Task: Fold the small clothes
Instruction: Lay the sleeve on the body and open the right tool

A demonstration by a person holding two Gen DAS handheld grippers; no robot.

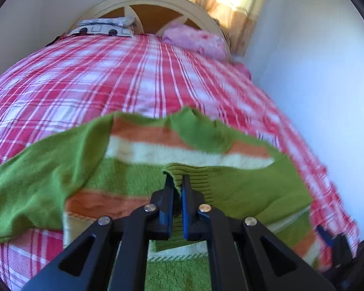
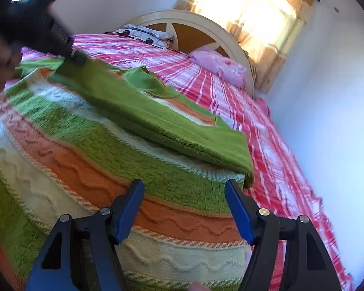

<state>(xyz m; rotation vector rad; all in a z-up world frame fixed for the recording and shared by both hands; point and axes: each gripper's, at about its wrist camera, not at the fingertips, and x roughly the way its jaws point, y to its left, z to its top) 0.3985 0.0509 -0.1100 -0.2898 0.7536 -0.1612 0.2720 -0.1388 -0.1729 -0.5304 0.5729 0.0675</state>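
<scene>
A: Left gripper (image 1: 176,181) is pinched tight on the ribbed hem of the green, orange and cream striped knitted sweater (image 1: 143,150).

B: Right gripper (image 2: 184,189) gapes wide, holding nothing, above the sweater on the red plaid bedspread (image 2: 230,92). No readable writing.

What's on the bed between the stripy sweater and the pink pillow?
Only bare red checked blanket lies between the sweater and the pink pillow, shown in the right wrist view.

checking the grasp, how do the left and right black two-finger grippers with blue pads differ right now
The left gripper is shut, pinching the ribbed green edge of the striped green, orange and cream knitted sweater; the right gripper is open and holds nothing. The left grips a lifted fold; the right hovers over the flat striped body. Both point toward the headboard.
</scene>
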